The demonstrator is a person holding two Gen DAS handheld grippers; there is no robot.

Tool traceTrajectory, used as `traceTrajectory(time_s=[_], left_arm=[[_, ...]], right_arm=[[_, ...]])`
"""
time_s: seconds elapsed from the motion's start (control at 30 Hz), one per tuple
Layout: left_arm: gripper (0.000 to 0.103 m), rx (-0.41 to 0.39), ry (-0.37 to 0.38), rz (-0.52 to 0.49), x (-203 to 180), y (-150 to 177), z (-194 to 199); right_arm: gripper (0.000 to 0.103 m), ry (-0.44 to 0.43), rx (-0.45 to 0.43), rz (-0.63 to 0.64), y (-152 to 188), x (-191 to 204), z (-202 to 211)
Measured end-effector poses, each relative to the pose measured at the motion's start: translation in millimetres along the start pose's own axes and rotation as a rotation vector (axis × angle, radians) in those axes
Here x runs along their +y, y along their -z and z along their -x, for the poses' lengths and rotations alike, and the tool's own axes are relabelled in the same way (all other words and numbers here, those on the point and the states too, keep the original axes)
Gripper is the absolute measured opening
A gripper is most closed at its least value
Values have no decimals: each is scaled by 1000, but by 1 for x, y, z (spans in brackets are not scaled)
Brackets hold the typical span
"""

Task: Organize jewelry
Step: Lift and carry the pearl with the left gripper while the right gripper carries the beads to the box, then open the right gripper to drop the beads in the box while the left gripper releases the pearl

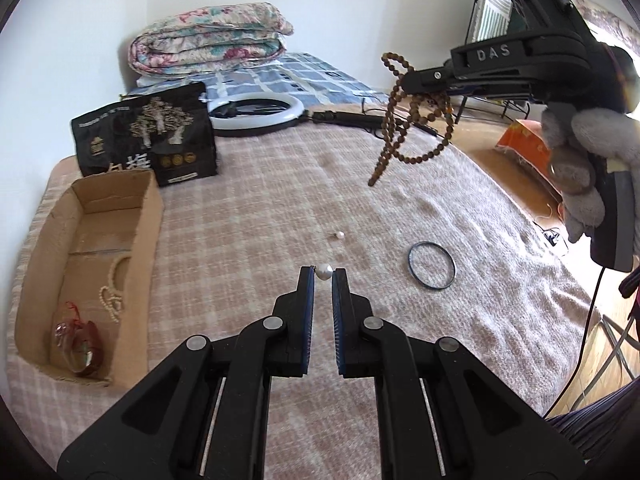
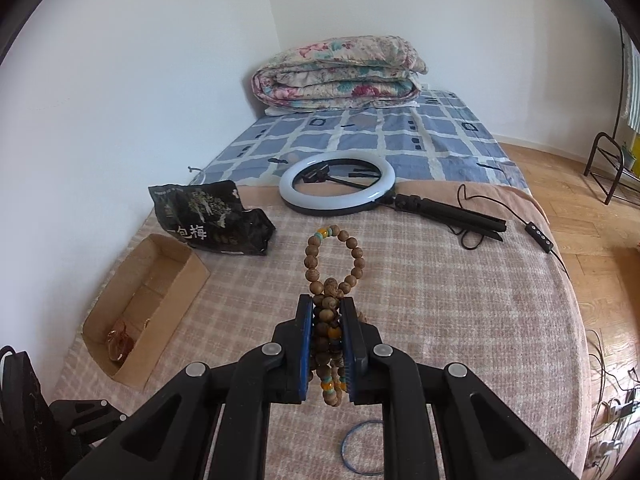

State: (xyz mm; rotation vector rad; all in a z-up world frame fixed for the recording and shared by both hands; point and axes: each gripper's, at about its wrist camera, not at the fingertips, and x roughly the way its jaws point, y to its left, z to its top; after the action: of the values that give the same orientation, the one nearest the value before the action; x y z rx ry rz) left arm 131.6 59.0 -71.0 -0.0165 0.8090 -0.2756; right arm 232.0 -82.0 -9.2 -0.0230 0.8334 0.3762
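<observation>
Cardboard box point(image 1: 86, 264) hugs blanket's point(image 1: 260, 200) left edge, wall just beyond; wide bare blanket ahead and right. Blue bangle point(image 1: 431, 265) and second pearl earring point(image 1: 339, 235) lie loose there. My left gripper point(image 1: 323, 273) angled down above blanket, pinching pearl earring point(image 1: 324, 271) at tips. My right gripper point(image 2: 326, 304) raised, angled down, clamped on wooden bead strand point(image 2: 329, 280), loops dangling.

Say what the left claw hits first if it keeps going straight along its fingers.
Likely the plaid blanket, near the loose pearl earring. The left claw, pinching a pearl, angles down at the bed; nothing else sits in line, though depth is unclear.
</observation>
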Motion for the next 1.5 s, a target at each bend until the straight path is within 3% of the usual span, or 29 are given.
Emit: traceTrajectory(time_s=[0.27,0.53,0.97,1.5], left_arm=[[7,-36,-43,54,39,9,27],[7,-49,-118,153,106,9,44],[7,-86,-257,224,208,-1,55],[7,-51,-274,255,246,-4,27]], right_arm=[[11,-44,5,54,0,51,-4],[11,-113,2,86,-7,101,-17],[11,-202,35,137,-25,172,-69],[11,-246,65,188,-47,226,-128]])
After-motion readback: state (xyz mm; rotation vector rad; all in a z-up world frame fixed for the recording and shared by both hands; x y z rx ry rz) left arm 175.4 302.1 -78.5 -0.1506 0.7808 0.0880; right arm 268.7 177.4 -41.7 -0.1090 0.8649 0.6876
